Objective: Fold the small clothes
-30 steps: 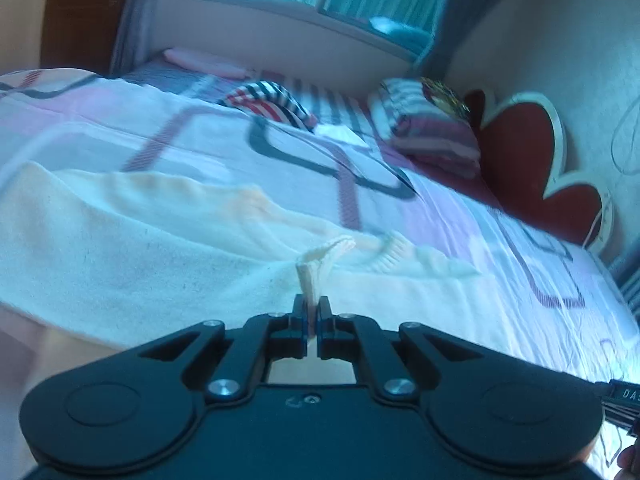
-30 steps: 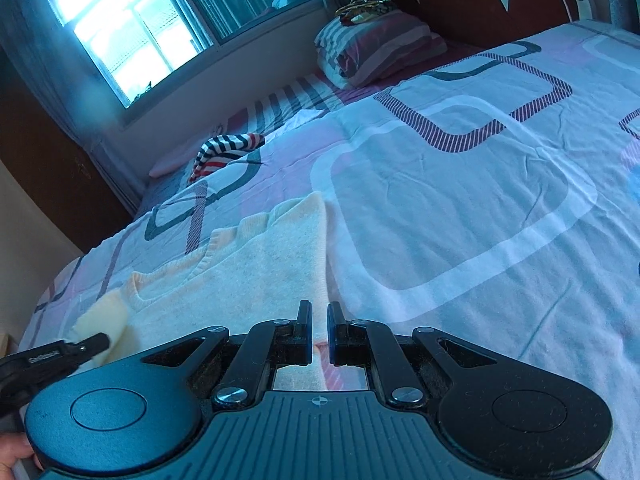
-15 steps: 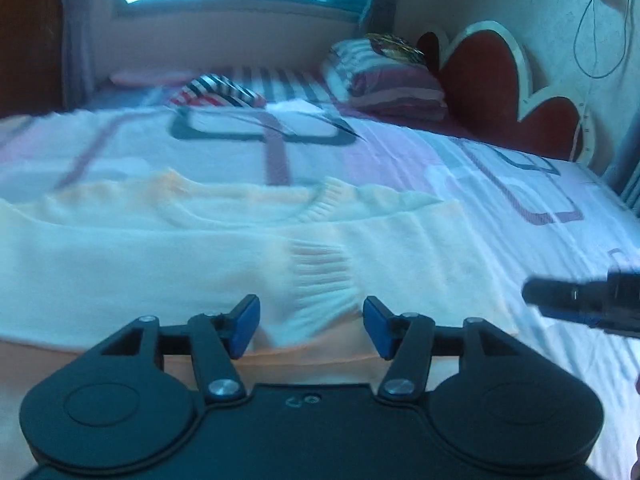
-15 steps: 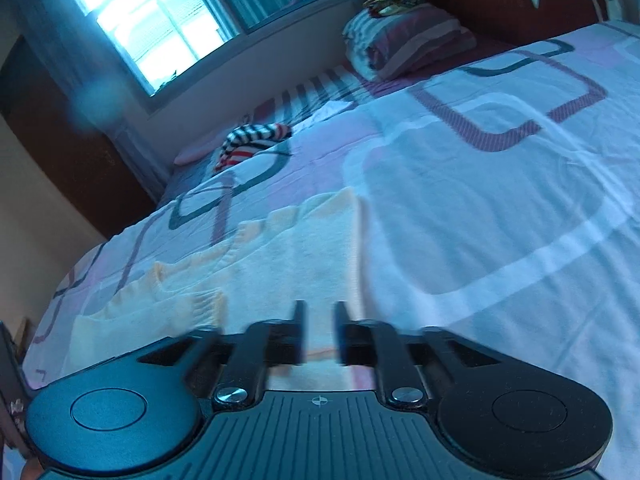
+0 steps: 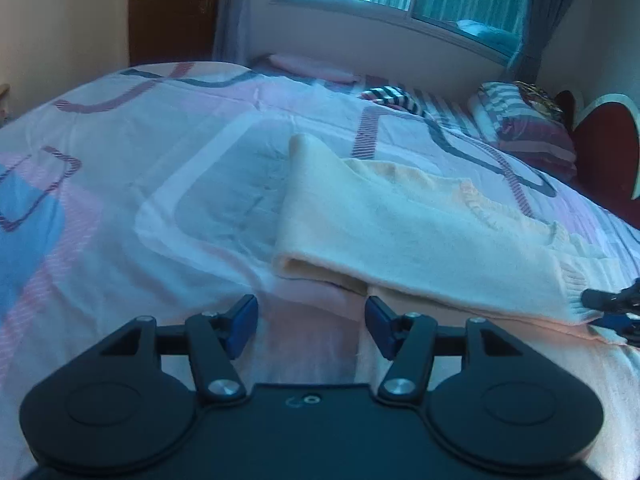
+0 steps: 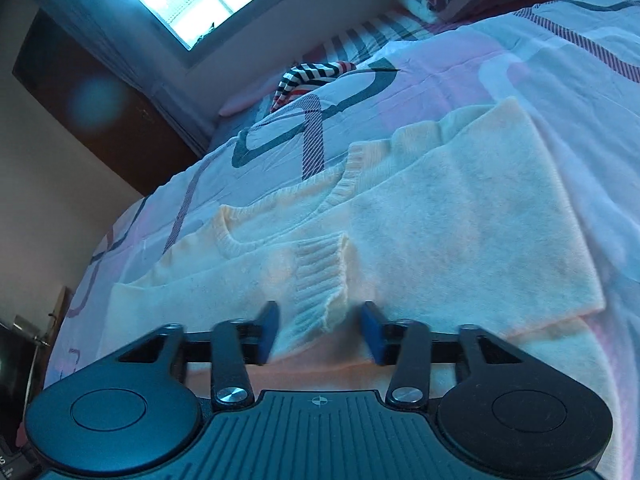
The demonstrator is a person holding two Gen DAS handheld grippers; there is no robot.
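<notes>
A cream knit sweater (image 5: 400, 240) lies flat on the patterned bed cover (image 5: 120, 200), its sleeves folded in over the body. My left gripper (image 5: 311, 306) is open and empty, hovering just short of the sweater's folded left edge. In the right wrist view the sweater (image 6: 460, 220) fills the middle. A ribbed sleeve cuff (image 6: 320, 272) lies on it, its end between the blue pads of my right gripper (image 6: 320, 314). Those jaws are closing, but the pads stand apart from the cuff. The right gripper's tips (image 5: 612, 308) also show at the sweater's right end.
A striped garment (image 5: 394, 96) lies farther up the bed, also in the right wrist view (image 6: 312, 80). Folded striped pillows (image 5: 528, 128) sit by the red heart-shaped headboard (image 5: 600, 152). A window and curtains are behind the bed.
The left gripper let go of the pinched cuff, opened and swung left to the sweater's folded edge. The right gripper opened from shut, and a sleeve cuff now lies before it.
</notes>
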